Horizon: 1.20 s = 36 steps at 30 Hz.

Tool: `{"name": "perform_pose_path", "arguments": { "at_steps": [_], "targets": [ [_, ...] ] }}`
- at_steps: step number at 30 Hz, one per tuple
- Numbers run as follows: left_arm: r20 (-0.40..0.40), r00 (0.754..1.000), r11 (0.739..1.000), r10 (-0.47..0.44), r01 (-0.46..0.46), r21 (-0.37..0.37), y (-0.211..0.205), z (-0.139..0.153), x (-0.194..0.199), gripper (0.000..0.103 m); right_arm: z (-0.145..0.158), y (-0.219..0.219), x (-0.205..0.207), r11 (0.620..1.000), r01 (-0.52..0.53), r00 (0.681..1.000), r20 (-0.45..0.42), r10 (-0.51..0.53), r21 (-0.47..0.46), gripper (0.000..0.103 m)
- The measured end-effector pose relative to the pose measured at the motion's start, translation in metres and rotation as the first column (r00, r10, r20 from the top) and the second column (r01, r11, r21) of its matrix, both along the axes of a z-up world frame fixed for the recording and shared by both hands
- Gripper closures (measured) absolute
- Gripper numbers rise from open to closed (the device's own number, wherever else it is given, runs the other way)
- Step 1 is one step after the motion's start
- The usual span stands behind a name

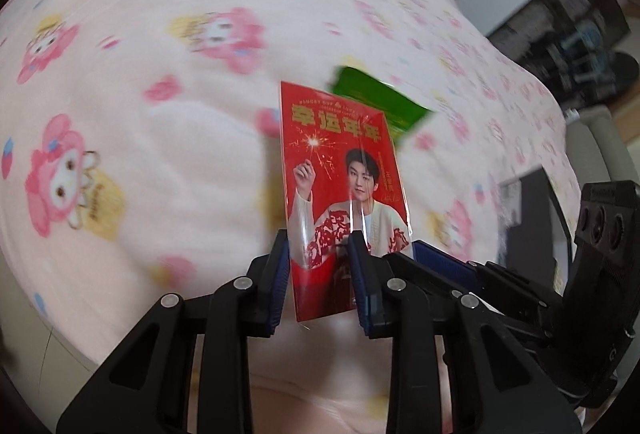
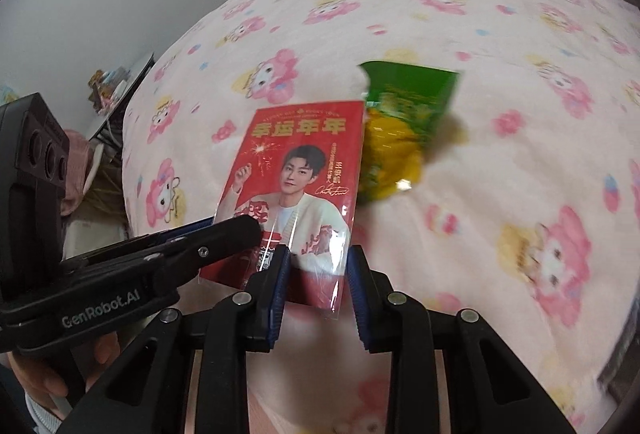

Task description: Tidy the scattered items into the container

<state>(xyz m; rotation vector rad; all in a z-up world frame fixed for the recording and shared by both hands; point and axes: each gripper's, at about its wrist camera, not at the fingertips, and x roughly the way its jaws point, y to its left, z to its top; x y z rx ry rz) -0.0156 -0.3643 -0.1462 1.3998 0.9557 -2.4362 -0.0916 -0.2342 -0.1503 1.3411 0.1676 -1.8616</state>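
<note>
Red glossy sleeved photo card (image 1: 344, 190) held mid-frame by both grippers.
Left gripper (image 1: 320, 274) apparently pinches its lower edge; right gripper (image 2: 316, 274) stands partly open around it; green snack packet (image 2: 404, 114) behind; container unseen, so carrying comes next.

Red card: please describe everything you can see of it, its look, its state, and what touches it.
The red card is a flat printed rectangle in a glossy clear sleeve that shows creases and glare. It carries gold characters at the top, a sparkler, and a person in a white and red cardigan. It stands upright, its lower edge between the fingers of both the left tool and the right tool; which one bears it is unclear. A green packet lies behind it on the pink blanket.
</note>
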Motion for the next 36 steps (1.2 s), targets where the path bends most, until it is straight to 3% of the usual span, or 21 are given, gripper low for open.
{"name": "perform_pose_path", "arguments": {
  "at_steps": [4, 9, 19, 29, 33, 36],
  "targets": [
    [-0.016, 0.996, 0.996, -0.084, 0.085, 0.013, 0.043, 0.009, -0.008, 0.076, 0.019, 0.05, -0.001, 0.997, 0.074, 0.997, -0.022, -0.075, -0.019, 0.076],
    [-0.008, 0.981, 0.981, -0.192, 0.193, 0.021, 0.101, 0.01, -0.019, 0.076, 0.022, 0.114, 0.011, 0.985, 0.171, 0.985, -0.02, -0.172, -0.013, 0.076],
    [0.053, 0.915, 0.916, -0.399, 0.396, 0.058, 0.22, -0.015, -0.015, 0.074, 0.005, 0.232, 0.038, 0.933, 0.36, 0.933, 0.012, -0.36, 0.025, 0.076],
    [0.13, 0.874, 0.884, -0.468, 0.46, 0.085, 0.278, -0.043, -0.013, 0.073, -0.02, 0.293, 0.043, 0.887, 0.461, 0.886, 0.043, -0.462, 0.04, 0.076],
    [0.183, 0.873, 0.892, -0.451, 0.445, 0.073, 0.285, -0.055, -0.012, 0.073, -0.034, 0.303, 0.043, 0.877, 0.478, 0.874, 0.081, -0.48, 0.046, 0.076],
    [0.177, 0.879, 0.896, -0.443, 0.443, 0.046, 0.28, -0.046, -0.012, 0.073, -0.034, 0.311, 0.048, 0.877, 0.479, 0.873, 0.083, -0.481, 0.041, 0.076]
  ]
}}
